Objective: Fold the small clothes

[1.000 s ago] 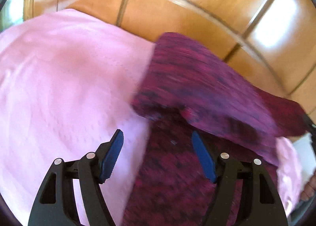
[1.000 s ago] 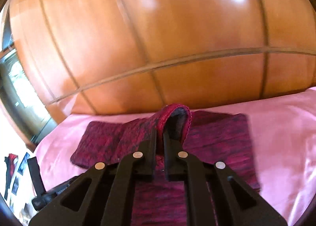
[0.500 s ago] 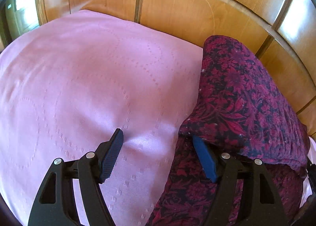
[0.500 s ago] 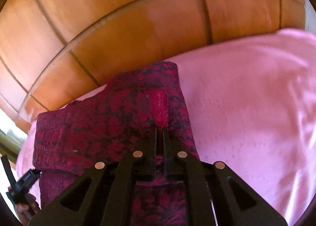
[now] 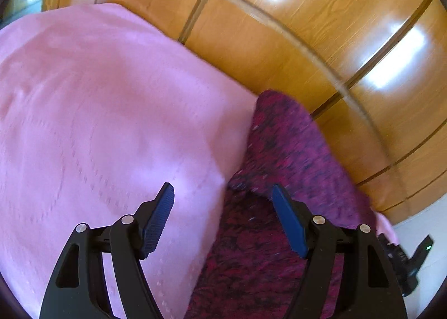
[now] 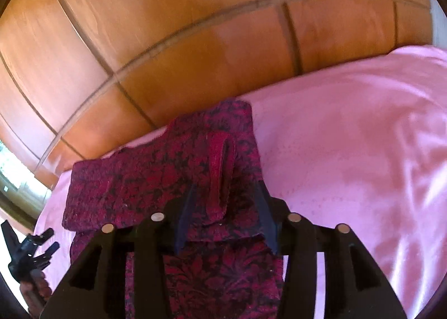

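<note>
- The dark red floral garment (image 6: 173, 179) lies on the pink bedspread (image 6: 349, 151), at lower centre of the right wrist view, its upper part doubled over the lower part, so one fold looks laid.
- A plain red strap loop (image 6: 220, 168) stands up from the folded layer in the middle of that view, likely where the cloth was pinched to carry it over.
- The right gripper (image 6: 223, 207) has just been opening; its jaws now stand apart on either side of the loop, no pad pressing it, which reads as letting go.
- The left gripper (image 5: 223, 221), at the bottom of its view, has jaws wide apart and holds nothing, straddling the garment's edge where it meets the bedspread.
- Behind, a wooden panelled headboard (image 6: 195, 40) fills the upper frame.
</note>
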Demonstrator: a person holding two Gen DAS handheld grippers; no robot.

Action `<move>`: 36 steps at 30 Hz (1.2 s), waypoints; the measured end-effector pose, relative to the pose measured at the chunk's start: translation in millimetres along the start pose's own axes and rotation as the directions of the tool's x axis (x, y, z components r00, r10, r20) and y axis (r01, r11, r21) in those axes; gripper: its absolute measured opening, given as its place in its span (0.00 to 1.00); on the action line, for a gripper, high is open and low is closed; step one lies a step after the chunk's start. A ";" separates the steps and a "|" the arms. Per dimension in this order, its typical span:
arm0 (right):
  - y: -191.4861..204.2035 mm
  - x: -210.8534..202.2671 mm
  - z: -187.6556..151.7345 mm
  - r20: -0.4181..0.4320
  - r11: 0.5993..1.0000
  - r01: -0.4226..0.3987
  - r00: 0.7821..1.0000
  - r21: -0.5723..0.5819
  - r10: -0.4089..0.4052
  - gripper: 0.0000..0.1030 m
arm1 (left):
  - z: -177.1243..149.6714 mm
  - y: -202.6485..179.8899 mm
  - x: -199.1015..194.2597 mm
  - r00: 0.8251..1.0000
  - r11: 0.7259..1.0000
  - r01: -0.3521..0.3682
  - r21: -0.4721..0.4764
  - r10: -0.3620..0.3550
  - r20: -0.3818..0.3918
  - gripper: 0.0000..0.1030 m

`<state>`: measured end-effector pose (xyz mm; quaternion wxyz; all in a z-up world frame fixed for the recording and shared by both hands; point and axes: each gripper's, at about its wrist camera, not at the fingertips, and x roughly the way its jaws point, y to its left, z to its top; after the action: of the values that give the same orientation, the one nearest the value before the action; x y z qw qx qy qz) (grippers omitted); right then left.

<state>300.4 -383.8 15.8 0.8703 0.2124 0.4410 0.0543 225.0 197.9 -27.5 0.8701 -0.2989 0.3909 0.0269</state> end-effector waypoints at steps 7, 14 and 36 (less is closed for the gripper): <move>52.3 -0.1 -0.8 0.018 0.988 -0.054 0.998 -0.146 0.057 0.42 | 35.1 -13.4 28.7 0.995 0.995 0.085 -0.058 -0.088 -0.052 0.70; 75.3 34.1 -4.8 -0.026 0.976 -0.020 1.000 -0.217 0.014 0.42 | 65.1 -15.7 84.5 0.975 0.978 0.154 -0.140 -0.173 -0.142 0.70; 94.7 82.0 -33.0 -0.016 0.920 0.096 0.994 -0.381 -0.110 0.43 | 28.1 -94.2 87.2 0.967 0.926 -0.248 0.285 0.221 0.126 0.41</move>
<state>332.8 -264.5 -22.9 0.8882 0.0154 0.4489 0.0968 330.5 119.6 -26.7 0.9127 -0.1137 0.3831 0.0852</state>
